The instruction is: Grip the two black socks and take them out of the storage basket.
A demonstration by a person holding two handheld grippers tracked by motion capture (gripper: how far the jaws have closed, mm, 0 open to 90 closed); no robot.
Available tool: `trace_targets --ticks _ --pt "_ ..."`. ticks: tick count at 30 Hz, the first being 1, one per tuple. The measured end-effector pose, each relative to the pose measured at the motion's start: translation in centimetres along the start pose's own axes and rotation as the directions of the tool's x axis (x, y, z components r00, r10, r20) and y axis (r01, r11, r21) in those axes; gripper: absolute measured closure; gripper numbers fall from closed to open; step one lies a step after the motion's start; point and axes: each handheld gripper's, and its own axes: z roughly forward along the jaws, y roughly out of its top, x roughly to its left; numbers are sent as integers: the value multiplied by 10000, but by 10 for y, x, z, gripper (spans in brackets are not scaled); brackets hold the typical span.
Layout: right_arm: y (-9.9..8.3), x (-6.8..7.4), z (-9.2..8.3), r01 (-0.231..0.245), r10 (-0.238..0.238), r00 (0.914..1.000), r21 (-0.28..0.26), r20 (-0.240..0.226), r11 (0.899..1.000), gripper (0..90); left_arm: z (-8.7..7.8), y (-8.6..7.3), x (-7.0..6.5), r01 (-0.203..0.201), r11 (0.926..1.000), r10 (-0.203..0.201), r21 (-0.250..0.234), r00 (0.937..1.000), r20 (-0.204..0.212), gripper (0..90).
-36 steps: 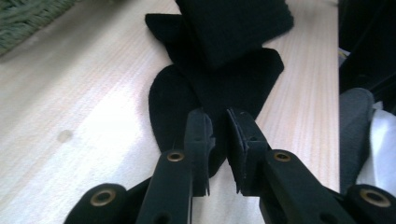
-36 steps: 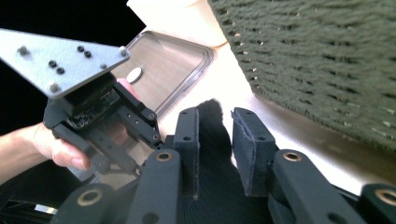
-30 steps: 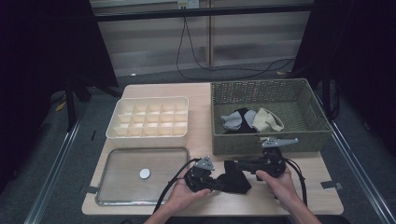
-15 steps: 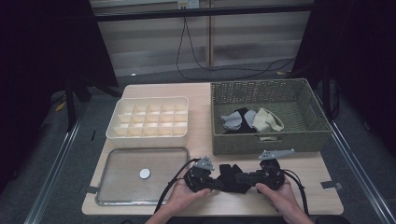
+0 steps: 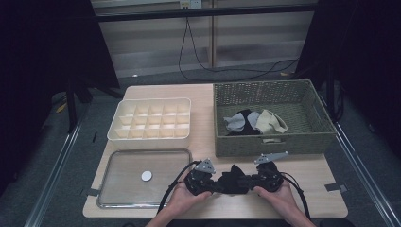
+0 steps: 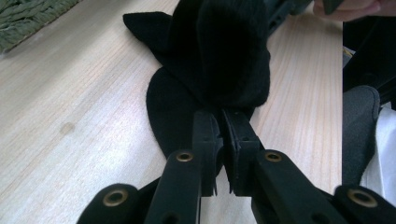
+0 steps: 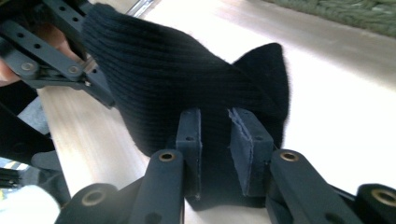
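Observation:
A black sock (image 5: pixel 232 178) lies bunched on the wooden table near its front edge, between my two grippers. My left gripper (image 5: pixel 220 185) comes at it from the left. In the left gripper view its jaws (image 6: pixel 220 123) are shut on the sock's (image 6: pixel 224 56) near edge. My right gripper (image 5: pixel 246 182) meets it from the right. In the right gripper view the jaws (image 7: pixel 215 126) have just been opening. They stand apart with the sock (image 7: pixel 159 79) between them, and one pad's inner face is bare.
A green wicker basket (image 5: pixel 269 142) with several socks (image 5: pixel 255 121) stands behind the grippers at the right. At the back left is a cream compartment box (image 5: pixel 151 137). In front of it a clear shallow tray (image 5: pixel 108 163) holds a white disc (image 5: pixel 147 176).
My right hand has come down toward the table's front edge, and the sock has sunk with it onto the table. The left hand has stayed put.

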Motion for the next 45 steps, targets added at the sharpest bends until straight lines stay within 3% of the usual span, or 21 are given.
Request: trace_targets --ticks 5,9,15,21,27,29,31,35,40,45 --pt "1 -3 -1 98 -98 9998 47 170 9999 783 -2 -2 0 14 10000 -14 -20 10000 -45 841" --pt "1 -4 -2 -116 115 9995 17 284 9999 784 -3 -3 1 11 10000 -11 -26 10000 -32 841" --pt "0 7 -4 -90 69 9980 -330 -621 9994 685 -3 -2 2 8 9999 -7 111 10000 -48 844" --pt "4 16 6 -14 -1 9983 -260 -585 9997 532 -1 -2 1 134 9999 -134 -108 9999 -26 845" --pt "10 18 16 90 -100 9975 -142 -694 9999 523 0 0 1 172 9998 -173 -39 9998 -74 845" --pt "11 16 16 -11 -1 9973 -153 -730 9999 556 0 0 2 146 9999 -146 -24 9999 -73 845" --pt "11 17 16 174 -180 9989 -126 -434 9998 576 0 0 1 144 9999 -145 -54 9998 -98 844" --pt "9 19 17 326 -328 9990 -79 -299 9994 655 0 0 1 133 9999 -133 -36 9999 -90 842" --pt "10 15 21 259 -259 9993 -21 -274 9997 819 0 0 1 152 9999 -152 -65 9998 -88 840" --pt "10 14 20 201 -200 9993 25 -318 9998 878 -1 0 1 100 9999 -100 -33 9998 -143 837"
